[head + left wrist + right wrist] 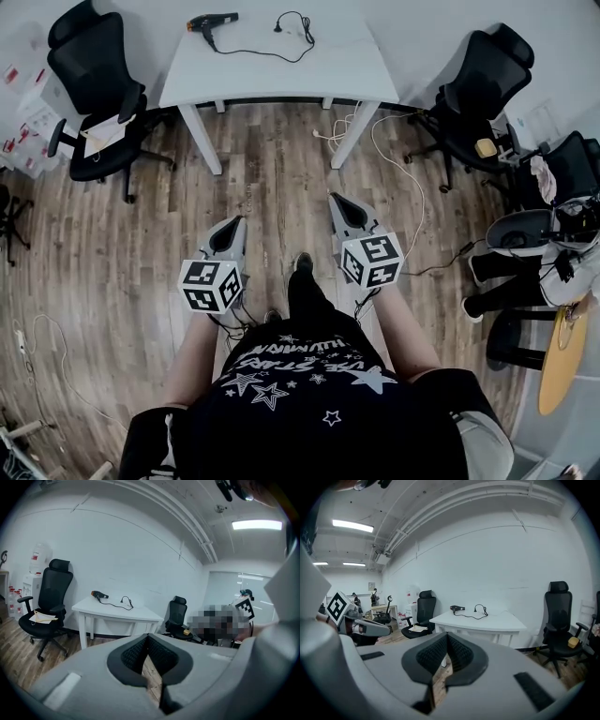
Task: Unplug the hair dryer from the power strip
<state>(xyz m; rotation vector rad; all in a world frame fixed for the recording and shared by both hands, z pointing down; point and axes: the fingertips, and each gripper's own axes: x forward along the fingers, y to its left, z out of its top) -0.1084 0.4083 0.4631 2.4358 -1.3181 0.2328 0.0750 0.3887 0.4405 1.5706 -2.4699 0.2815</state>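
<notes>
Both pinched closed, empty: left tongs (234,225), right tongs (339,202). Well ahead: dryer (211,21) on counter (347,70), plug (278,26) lying beside it. Walk in first; spread tongs near plug; grip plug body, not cord (253,52).

A white table (281,70) carries a black hair dryer (211,22) with an orange nozzle and its black cord (267,52). Left of the table is a black chair (94,75); below it lies a brown wood-plank floor (272,187). The grey left gripper (238,222) and right gripper (336,200) bear black-and-white marker cubes, above a black shirt (300,394) with white stars.
</notes>
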